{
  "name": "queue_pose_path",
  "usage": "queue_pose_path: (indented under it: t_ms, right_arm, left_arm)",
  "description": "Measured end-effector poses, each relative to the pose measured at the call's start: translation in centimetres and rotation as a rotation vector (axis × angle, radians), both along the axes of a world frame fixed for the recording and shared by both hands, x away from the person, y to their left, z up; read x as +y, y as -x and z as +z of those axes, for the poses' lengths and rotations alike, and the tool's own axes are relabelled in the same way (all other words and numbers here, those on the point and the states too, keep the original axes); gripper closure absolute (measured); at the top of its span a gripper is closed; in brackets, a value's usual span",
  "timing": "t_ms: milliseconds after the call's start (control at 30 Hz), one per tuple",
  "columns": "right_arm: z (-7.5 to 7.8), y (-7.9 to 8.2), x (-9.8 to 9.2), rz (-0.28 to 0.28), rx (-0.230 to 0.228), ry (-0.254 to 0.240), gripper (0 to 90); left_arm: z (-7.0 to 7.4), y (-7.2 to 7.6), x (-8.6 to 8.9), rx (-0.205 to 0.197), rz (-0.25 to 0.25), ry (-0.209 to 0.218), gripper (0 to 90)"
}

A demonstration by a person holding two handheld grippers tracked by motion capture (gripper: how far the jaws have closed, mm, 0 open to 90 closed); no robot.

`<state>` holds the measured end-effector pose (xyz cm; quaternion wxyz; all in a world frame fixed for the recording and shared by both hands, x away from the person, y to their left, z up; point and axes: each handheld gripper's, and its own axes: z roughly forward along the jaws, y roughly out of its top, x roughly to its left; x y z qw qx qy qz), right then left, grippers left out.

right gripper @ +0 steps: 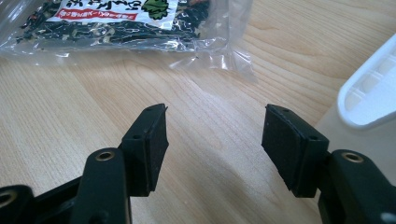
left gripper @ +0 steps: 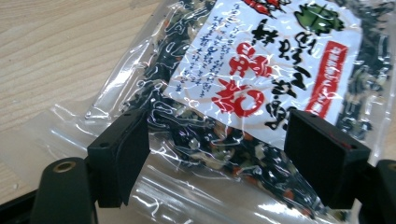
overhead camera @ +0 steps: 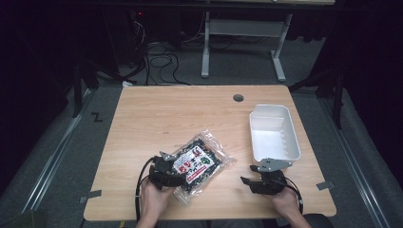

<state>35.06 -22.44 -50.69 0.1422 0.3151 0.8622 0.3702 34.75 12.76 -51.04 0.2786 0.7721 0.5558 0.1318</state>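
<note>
High view puts my left gripper (overhead camera: 167, 175) at the near corner of the crinkly clear plastic packet of dark dried flakes with a white and red label (overhead camera: 199, 162), on the pale wood-grain table (overhead camera: 157, 114). Its jaws stand apart over the glossy film, not pinching it. My right gripper (overhead camera: 264, 182) gapes above bare wood, near the smooth white plastic rectangular tub (overhead camera: 274, 134).
</note>
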Motion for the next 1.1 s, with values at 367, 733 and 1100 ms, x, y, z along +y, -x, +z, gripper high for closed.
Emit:
queue_pose_path:
  t_ms: [367,733,1100]
  right_arm:
    - [-0.07,-0.03,-0.01,-0.007,0.006,-0.015,39.4]
    - [-0.23,-0.04,0.15,0.001,0.019,0.002,38.5]
    - [-0.18,0.03,-0.01,-0.007,0.007,-0.014,40.2]
  left_arm:
    - [-0.48,-0.67,-0.10,0.019,-0.019,-0.018,19.1]
    - [-0.67,-0.63,-0.10,0.024,-0.066,-0.015,20.3]
    - [-0.68,-0.67,-0.15,0.038,-0.101,-0.013,20.5]
